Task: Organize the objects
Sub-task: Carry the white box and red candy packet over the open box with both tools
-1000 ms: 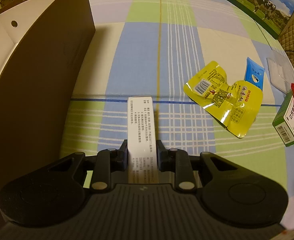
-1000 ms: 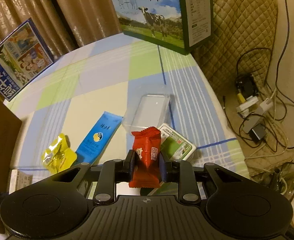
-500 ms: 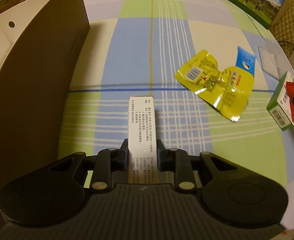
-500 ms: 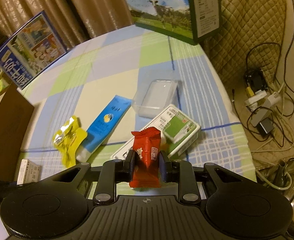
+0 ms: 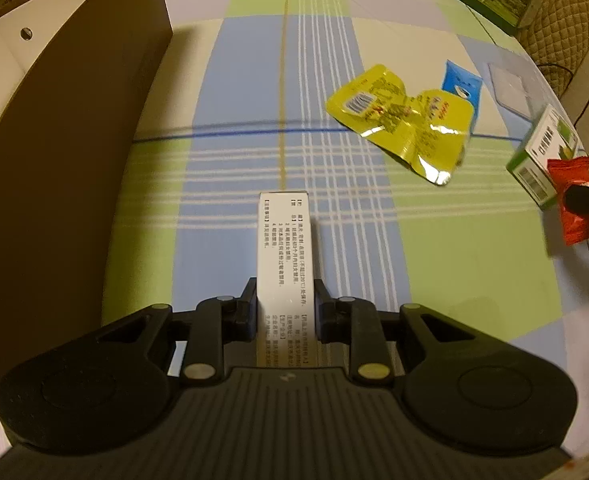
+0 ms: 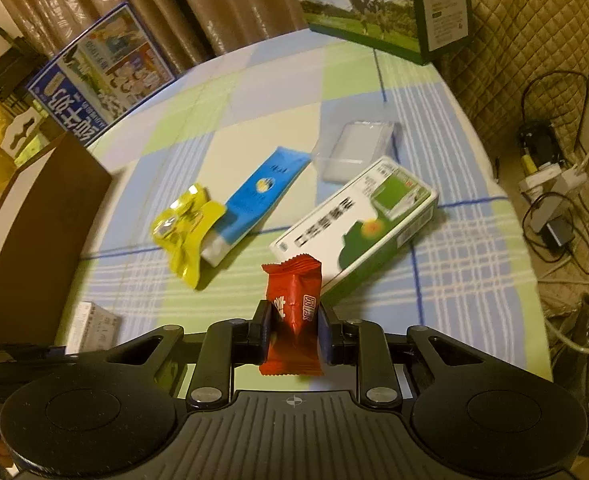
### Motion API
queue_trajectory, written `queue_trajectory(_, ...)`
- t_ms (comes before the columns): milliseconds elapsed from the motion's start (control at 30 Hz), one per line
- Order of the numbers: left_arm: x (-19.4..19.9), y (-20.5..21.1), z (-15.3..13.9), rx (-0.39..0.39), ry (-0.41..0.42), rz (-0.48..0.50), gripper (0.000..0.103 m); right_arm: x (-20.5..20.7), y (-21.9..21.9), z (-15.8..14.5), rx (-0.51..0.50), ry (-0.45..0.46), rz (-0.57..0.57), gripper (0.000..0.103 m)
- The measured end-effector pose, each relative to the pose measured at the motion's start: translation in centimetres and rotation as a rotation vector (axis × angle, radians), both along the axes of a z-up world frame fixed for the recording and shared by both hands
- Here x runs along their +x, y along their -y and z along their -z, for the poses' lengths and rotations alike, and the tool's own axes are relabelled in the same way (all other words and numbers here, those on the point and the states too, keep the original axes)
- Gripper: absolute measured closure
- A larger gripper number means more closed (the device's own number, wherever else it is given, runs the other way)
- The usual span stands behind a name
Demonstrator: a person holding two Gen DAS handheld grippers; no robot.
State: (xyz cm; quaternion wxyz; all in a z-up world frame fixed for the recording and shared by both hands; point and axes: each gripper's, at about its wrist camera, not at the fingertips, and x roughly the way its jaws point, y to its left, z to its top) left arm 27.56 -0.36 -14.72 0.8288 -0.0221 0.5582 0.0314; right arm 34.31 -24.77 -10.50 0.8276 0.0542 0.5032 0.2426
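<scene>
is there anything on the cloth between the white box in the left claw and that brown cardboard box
Nothing visible. The left claw is shut on the white box, and only bare checked tablecloth shows between it and the brown cardboard box. The yellow packets lie on the opposite side.

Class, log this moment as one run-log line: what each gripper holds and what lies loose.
left gripper: shut on white carton | right gripper: shut on red candy | loose: yellow packet, blue sachet, green-white box
</scene>
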Motion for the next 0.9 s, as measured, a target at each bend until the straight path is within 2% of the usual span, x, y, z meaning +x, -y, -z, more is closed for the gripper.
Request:
queue_trajectory(300,-2.5,-0.1,-1.3,-0.044,0.016,0.004,0.081,-2.8,-0.7,-1.0,0.051,-0.029,-0.042,0.082)
queue_trajectory(600,-5.5,-1.0,-6.3,-0.088,0.126,0.015,0.081,-5.8,-3.7,-3.2,0.118,-0.028,-0.135,0.087)
queue_trajectory(900,-8.4,-4.0,-10.2,-0.111,0.204,-0.003,0.081,-8.6,-7.9,-5.7,0.196,-0.012,-0.222,0.089)
